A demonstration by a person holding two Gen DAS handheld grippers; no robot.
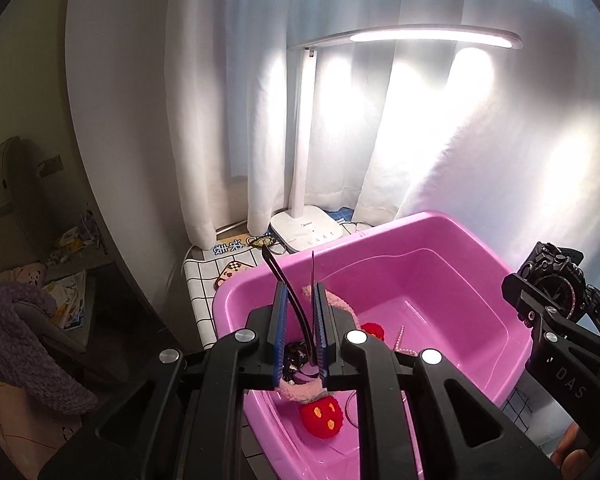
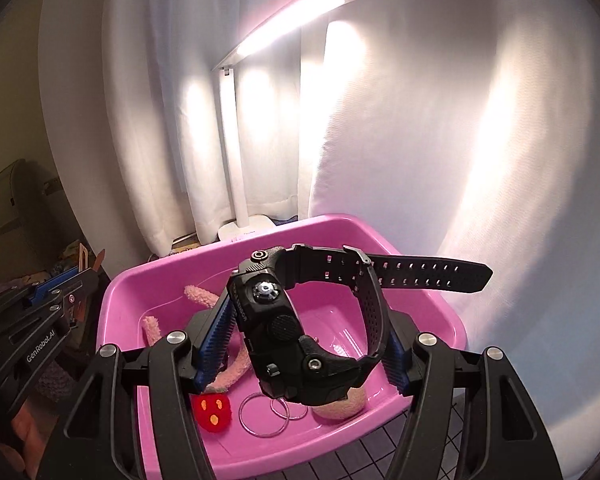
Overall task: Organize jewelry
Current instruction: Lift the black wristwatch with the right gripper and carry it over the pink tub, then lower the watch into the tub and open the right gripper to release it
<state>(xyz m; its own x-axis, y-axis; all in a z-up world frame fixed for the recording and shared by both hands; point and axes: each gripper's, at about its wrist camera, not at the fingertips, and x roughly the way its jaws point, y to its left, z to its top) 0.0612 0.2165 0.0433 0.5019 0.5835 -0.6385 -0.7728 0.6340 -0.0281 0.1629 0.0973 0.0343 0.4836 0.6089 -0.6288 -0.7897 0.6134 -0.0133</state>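
Observation:
A pink plastic tub [image 1: 472, 264] [image 2: 440, 312] sits on a grid-patterned cloth. My left gripper [image 1: 300, 292] is shut on thin dark glasses [image 1: 284, 280], their temples sticking up above the tub's near left corner. My right gripper [image 2: 300, 344] is shut on a black sports watch [image 2: 300, 320], held over the tub; it also shows at the right edge of the left wrist view [image 1: 556, 276]. In the tub lie a fuzzy pink headband [image 2: 196, 296], red plush pieces [image 2: 214, 410], clear rings [image 2: 264, 416] and a pearl strand [image 1: 400, 340].
A lit white desk lamp [image 1: 300, 160] [image 2: 240, 184] stands behind the tub in front of white curtains. A card with printed characters [image 1: 232, 246] lies left of the lamp base. A chair with purple fabric [image 1: 24, 340] stands at the left, off the table.

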